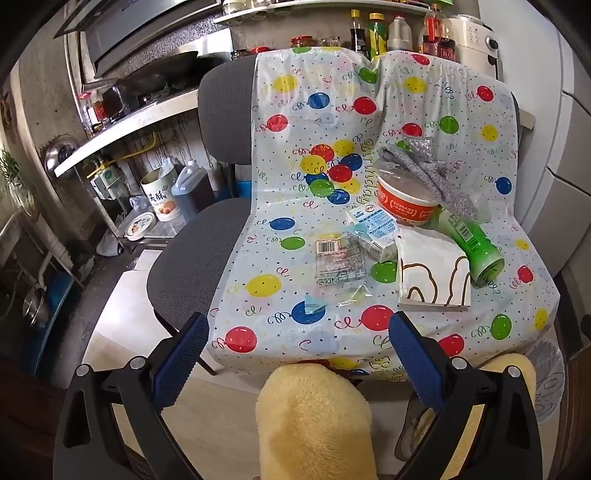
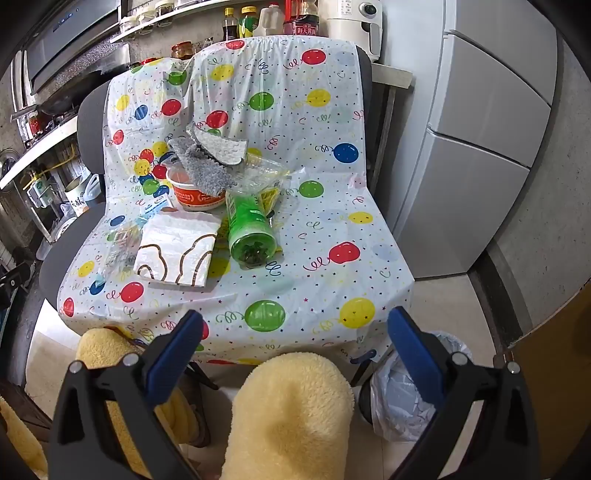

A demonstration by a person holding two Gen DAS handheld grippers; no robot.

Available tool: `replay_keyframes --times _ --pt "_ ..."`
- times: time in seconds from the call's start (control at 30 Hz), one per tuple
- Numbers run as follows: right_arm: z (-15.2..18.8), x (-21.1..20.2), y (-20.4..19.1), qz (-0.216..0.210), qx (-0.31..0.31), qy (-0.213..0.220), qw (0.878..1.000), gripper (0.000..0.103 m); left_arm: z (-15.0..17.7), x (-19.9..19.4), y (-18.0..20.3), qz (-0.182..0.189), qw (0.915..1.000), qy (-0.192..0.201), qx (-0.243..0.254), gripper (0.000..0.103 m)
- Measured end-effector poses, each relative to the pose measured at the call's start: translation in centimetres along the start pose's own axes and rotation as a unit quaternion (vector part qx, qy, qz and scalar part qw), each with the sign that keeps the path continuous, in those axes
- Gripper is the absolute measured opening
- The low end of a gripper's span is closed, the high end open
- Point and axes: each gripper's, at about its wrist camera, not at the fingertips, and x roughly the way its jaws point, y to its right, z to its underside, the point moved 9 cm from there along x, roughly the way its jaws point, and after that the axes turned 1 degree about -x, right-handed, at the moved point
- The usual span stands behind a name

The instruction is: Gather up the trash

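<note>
A chair draped in a balloon-print plastic sheet [image 1: 295,110] carries the trash. On it lie a clear barcode wrapper [image 1: 340,258], a small milk carton [image 1: 373,229], a white paper bag with brown lines [image 1: 432,273], a green bottle [image 1: 476,247] on its side, and an orange bowl [image 1: 406,199] under a grey cloth [image 1: 424,166]. The right wrist view shows the same bottle [image 2: 247,225], paper bag [image 2: 177,251], bowl [image 2: 195,192] and a crinkled clear wrapper [image 2: 266,181]. My left gripper [image 1: 299,347] and right gripper [image 2: 295,332] hover open before the seat's front edge, holding nothing.
A bin with a pale liner [image 2: 406,391] stands on the floor at the chair's front right. A person's yellow fleece knees [image 2: 288,406] sit below both grippers. A grey fridge [image 2: 480,147] is on the right, a kitchen counter [image 1: 122,125] on the left, and bottles [image 1: 376,29] behind.
</note>
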Motion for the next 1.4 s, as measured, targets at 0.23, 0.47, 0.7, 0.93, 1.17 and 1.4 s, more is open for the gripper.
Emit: replay_keyframes --times 0.23,0.47,0.7,0.93,1.17,1.4 --pt "0.03 0.02 0.01 0.0 0.0 -0.001 1.0 0.097 -0.12 0.37 -0.13 0.002 1.0 -0.002 -0.002 0.096" --pt "0.08 0.05 0.03 -0.001 0.0 -0.001 1.0 0.097 0.55 0.43 0.24 0.003 1.0 -0.001 -0.001 0.096" --pt "0.16 0.08 0.02 0.0 0.0 -0.001 1.0 0.097 0.53 0.43 0.2 0.003 1.0 -0.002 -0.001 0.096" --pt "0.16 0.13 0.02 0.0 0.001 -0.001 1.0 0.097 0.53 0.44 0.19 0.003 1.0 -0.002 -0.001 0.096" --pt "0.1 0.07 -0.04 0.0 0.0 -0.001 1.0 0.097 0.48 0.42 0.17 0.003 1.0 -0.002 -0.002 0.096" --pt "0.05 0.08 -0.03 0.0 0.0 -0.002 1.0 0.097 0.47 0.4 0.15 0.003 1.0 -0.002 -0.002 0.096"
